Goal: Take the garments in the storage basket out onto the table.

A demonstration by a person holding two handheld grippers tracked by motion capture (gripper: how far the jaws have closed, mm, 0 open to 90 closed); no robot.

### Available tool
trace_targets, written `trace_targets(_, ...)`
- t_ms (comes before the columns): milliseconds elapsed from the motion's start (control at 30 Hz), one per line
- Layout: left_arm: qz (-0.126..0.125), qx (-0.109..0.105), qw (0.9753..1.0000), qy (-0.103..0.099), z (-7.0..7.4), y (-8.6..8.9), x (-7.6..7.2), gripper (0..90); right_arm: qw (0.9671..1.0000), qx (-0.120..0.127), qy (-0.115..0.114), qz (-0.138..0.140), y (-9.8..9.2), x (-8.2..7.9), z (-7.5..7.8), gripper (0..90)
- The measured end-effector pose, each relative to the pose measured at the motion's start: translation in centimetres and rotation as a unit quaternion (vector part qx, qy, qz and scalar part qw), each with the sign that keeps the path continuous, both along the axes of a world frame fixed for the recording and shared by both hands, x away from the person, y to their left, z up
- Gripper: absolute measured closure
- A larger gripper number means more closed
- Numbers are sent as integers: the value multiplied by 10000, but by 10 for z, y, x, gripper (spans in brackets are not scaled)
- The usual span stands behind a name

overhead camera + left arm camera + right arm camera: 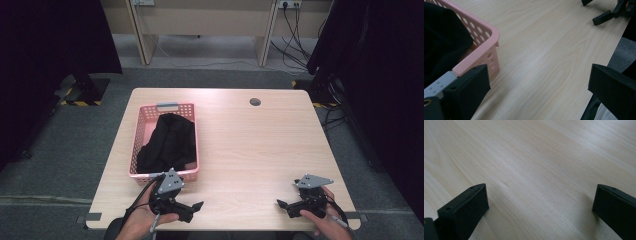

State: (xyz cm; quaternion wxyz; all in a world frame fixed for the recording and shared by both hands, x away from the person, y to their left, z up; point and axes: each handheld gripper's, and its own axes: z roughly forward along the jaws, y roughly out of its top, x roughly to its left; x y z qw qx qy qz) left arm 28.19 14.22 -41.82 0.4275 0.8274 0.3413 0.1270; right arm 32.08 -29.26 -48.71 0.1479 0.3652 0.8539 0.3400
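Note:
A pink perforated basket (141, 120) sits on the left half of the wooden table, holding a crumpled black garment (169, 140). My left gripper (196, 207) rests near the table's front edge just below the basket, open, with nothing between its jaws. In the left gripper view the basket's corner (489, 37) and the black garment (441, 40) lie close on the left. At the front right, my right gripper (280, 205) stands open over bare wood, its jaws pointing left. The right gripper (602, 15) also appears far off in the left gripper view.
The wooden table (250, 145) has a round cable hole (255, 102) near its far edge. Black curtains flank both sides, and a desk with hanging cables (292, 35) stands beyond on grey carpet.

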Motion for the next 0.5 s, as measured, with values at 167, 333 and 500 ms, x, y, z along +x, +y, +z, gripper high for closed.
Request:
trace_targets(167,41,-15,10000,-17,1,2,0,30,10000,1,-1,0,0,0,0,4)
trace_targets(333,66,-19,10000,-40,4,4,2,29,10000,1,0,-1,0,0,0,3)
trace_targets(500,174,-23,9998,-104,14,8,8,27,10000,0,-1,-3,0,0,0,4)
